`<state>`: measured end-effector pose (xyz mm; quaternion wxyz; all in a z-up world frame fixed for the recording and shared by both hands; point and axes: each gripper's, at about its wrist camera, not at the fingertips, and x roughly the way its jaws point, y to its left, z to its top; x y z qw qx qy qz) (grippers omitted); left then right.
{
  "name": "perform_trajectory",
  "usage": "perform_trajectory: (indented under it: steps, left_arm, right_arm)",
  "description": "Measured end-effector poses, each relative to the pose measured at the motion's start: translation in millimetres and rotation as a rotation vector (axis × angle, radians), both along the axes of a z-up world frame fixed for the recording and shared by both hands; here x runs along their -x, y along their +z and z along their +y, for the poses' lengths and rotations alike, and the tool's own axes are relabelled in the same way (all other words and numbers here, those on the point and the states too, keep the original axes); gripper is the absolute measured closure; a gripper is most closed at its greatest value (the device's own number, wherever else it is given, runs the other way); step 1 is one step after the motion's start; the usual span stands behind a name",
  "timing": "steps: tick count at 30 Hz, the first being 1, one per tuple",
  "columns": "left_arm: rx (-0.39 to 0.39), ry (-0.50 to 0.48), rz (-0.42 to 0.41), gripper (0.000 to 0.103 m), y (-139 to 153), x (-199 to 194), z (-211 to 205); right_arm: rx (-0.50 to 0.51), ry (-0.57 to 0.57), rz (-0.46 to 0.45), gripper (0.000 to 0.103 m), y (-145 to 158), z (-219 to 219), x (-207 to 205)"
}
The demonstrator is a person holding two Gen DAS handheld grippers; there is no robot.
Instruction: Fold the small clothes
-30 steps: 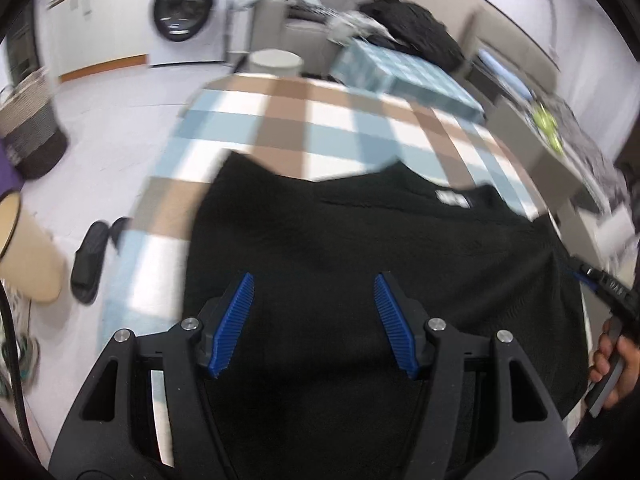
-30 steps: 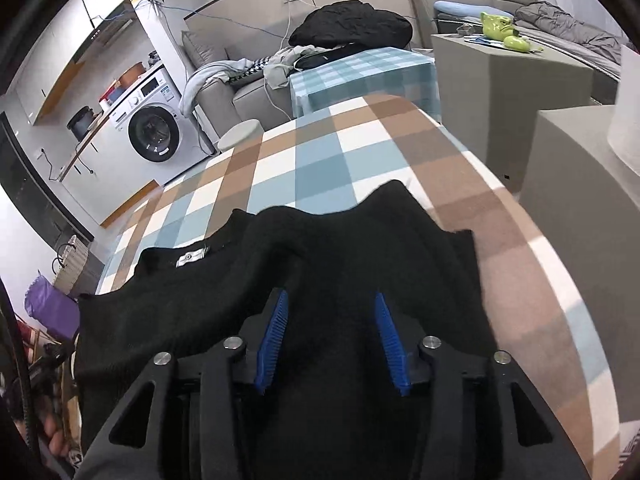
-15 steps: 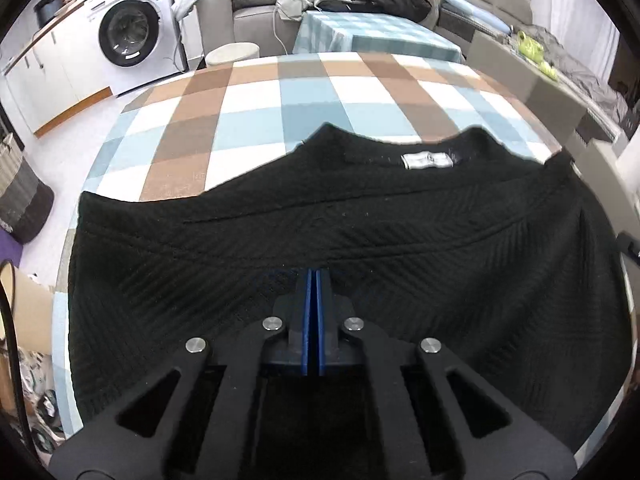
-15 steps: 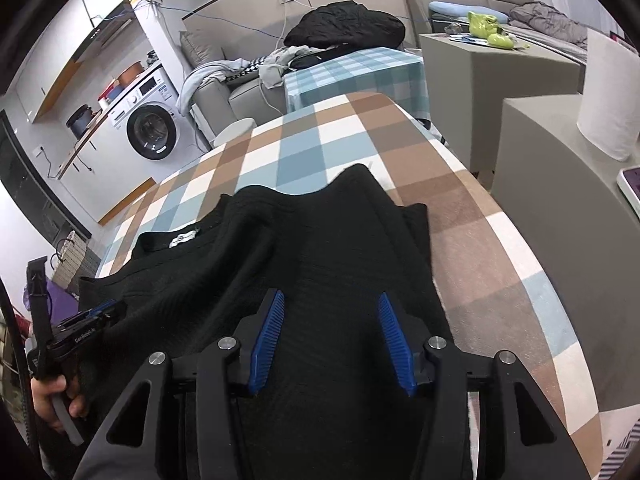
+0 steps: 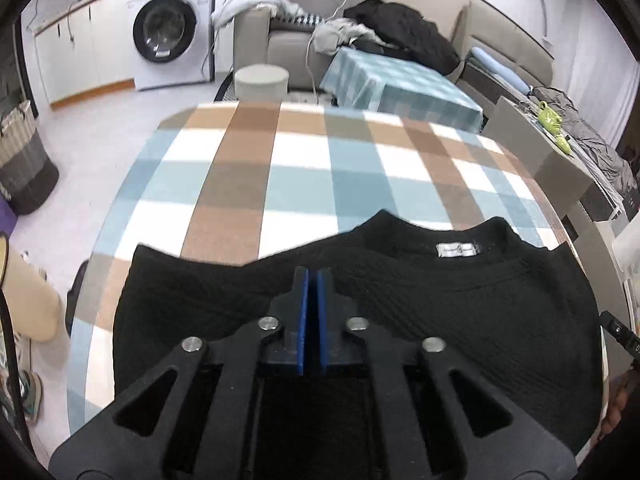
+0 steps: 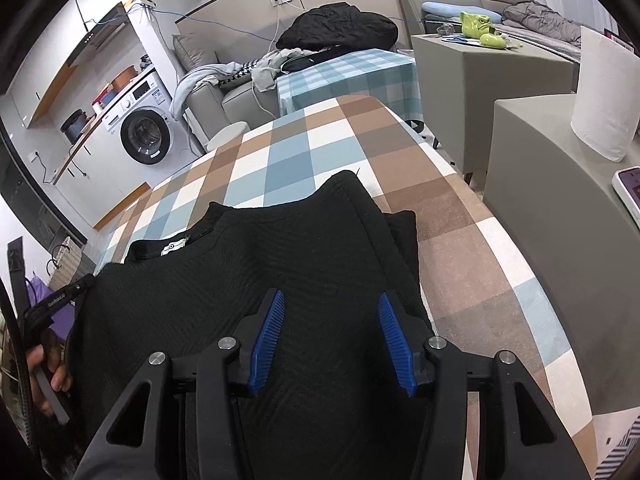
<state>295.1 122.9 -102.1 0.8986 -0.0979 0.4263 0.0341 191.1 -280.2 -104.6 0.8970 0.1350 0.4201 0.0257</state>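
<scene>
A black knit sweater (image 5: 460, 312) lies flat on the checked tablecloth (image 5: 300, 176), its white neck label (image 5: 456, 249) facing up. My left gripper (image 5: 311, 274) hovers over the sweater's left shoulder; its jaws are opening, with a thin gap between the blue pads and no cloth seen pinched. In the right wrist view the sweater (image 6: 280, 264) shows its right side folded over, with the label (image 6: 174, 247) at the left. My right gripper (image 6: 331, 300) is open above the cloth, its pads well apart. A hand holds the left gripper (image 6: 52, 304) at the sweater's left edge.
A grey cabinet (image 6: 540, 216) with a paper roll (image 6: 604, 92) and a phone (image 6: 630, 190) stands close to the table's right edge. Beyond the table are a small checked table (image 5: 400, 88), a sofa with clothes, a washing machine (image 5: 168, 32) and a laundry basket (image 5: 24, 172).
The left jaws went from wide open to fully shut, and now stand slightly apart. The left gripper swung across the sweater towards its left shoulder. The right gripper stayed open over the cloth.
</scene>
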Motion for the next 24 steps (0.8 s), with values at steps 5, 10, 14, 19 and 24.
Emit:
perform_trajectory:
  steps: [5,10,14,19,24]
  left_arm:
    - [0.013,0.036,-0.059,0.056,9.4,30.0,14.0]
    - [-0.056,0.089,-0.038,0.056,3.6,44.1,37.0]
    - [-0.067,0.101,0.035,0.056,-18.3,32.6,46.9]
    - [-0.104,0.073,0.089,0.056,-38.3,17.0,41.7]
    - [-0.115,0.014,0.086,0.099,-40.1,12.2,30.8]
  right_arm:
    - [0.005,-0.009,0.000,0.052,1.6,-1.6,-0.7]
    - [0.005,-0.008,0.004,0.052,0.3,-1.9,-0.3]
    - [0.003,0.004,0.017,0.052,-2.8,2.6,-2.9]
    - [0.008,0.011,0.019,0.052,-2.3,5.1,-0.5]
    - [0.010,-0.014,0.030,0.052,-4.4,0.8,1.3]
